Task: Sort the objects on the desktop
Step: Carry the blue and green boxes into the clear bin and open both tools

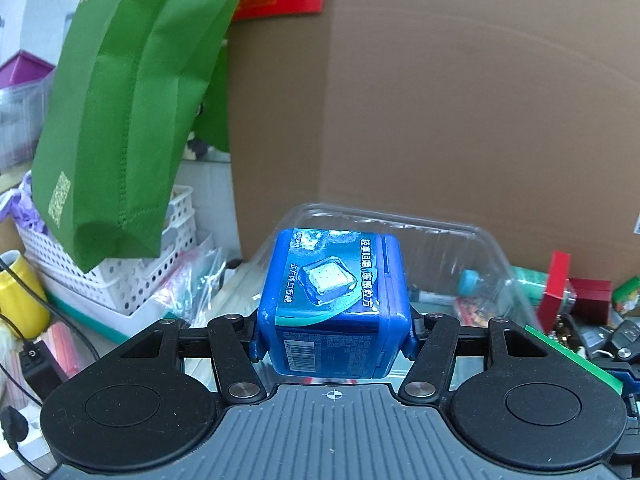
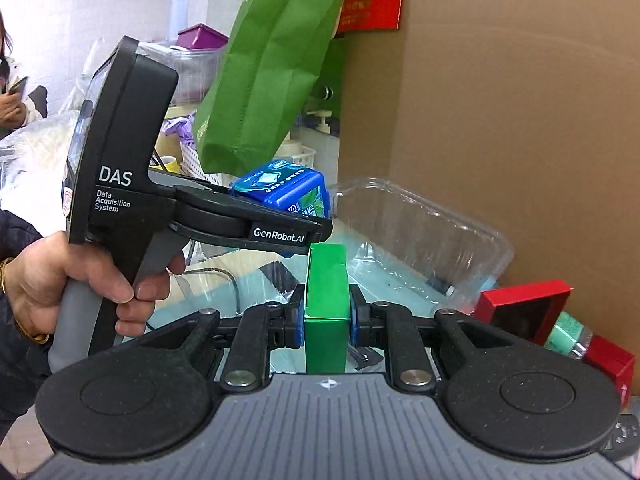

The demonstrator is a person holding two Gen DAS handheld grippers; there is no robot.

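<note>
My left gripper [image 1: 332, 340] is shut on a blue cube-shaped gum box [image 1: 334, 304] and holds it in the air in front of a clear plastic container [image 1: 460, 240]. In the right wrist view the left gripper [image 2: 288, 216] shows from the side with the blue gum box [image 2: 284, 192] at its tip, just left of the clear container [image 2: 420, 232]. My right gripper [image 2: 326, 320] is shut on a flat green box [image 2: 326, 292], held upright below the left gripper.
A green fabric bag [image 1: 132, 112] hangs at the upper left. A large cardboard box [image 1: 460, 112] stands behind. A white perforated basket [image 1: 132, 280], a yellow cup [image 1: 20, 296], red boxes [image 2: 524, 308] and small clutter [image 1: 580, 320] lie around.
</note>
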